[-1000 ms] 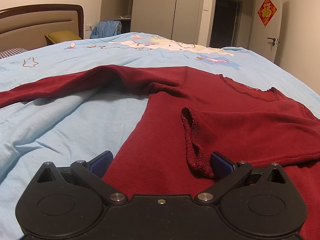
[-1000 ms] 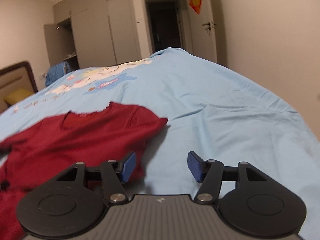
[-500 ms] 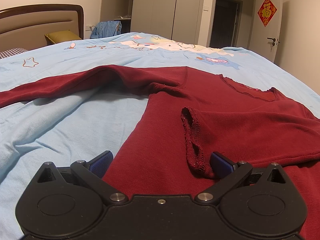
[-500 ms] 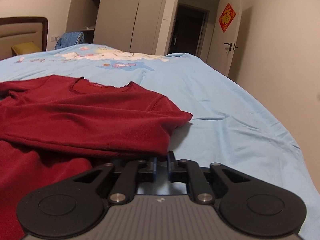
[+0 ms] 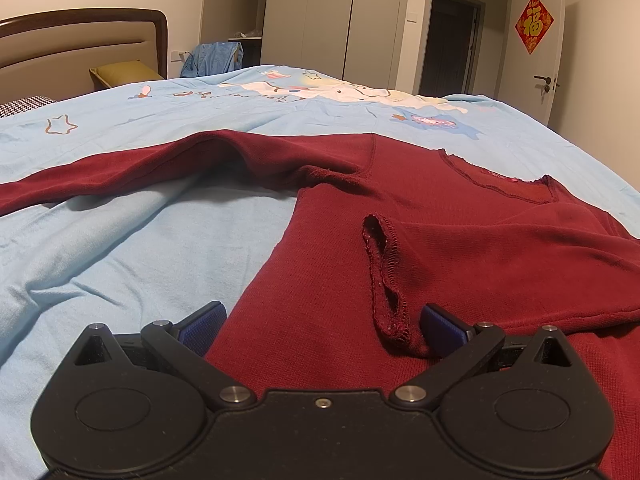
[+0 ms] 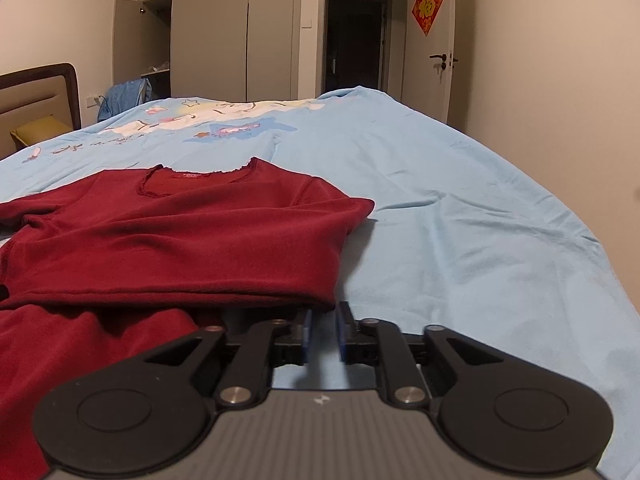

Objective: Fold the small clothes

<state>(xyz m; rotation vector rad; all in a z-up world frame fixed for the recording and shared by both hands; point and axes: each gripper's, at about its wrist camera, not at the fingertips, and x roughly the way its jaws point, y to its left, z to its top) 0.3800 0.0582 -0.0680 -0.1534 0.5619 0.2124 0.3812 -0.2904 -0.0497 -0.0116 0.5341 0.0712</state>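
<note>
A dark red long-sleeved shirt (image 5: 460, 240) lies flat on the light blue bed cover (image 5: 120, 264). One sleeve is folded across the body, and its cuff (image 5: 384, 272) ends just ahead of my left gripper (image 5: 322, 326). That gripper is open and straddles the shirt's side edge and the cuff. The other sleeve (image 5: 120, 172) stretches out to the left. In the right wrist view the shirt (image 6: 180, 232) fills the left half. My right gripper (image 6: 323, 328) has its jaws drawn nearly together at the near corner of the folded layer (image 6: 316, 300), pinching it.
The bed cover (image 6: 460, 240) runs wide to the right and drops off at its edge towards the wall. Beyond the bed are a headboard (image 5: 80, 44) with a yellow pillow (image 5: 124, 74), wardrobes (image 5: 340, 20) and a white door (image 5: 556, 44).
My right gripper swung in from the bare cover, shut at the shirt's folded corner, then tilted up with the corner still at its tips. The left gripper and the cuff stayed put.
</note>
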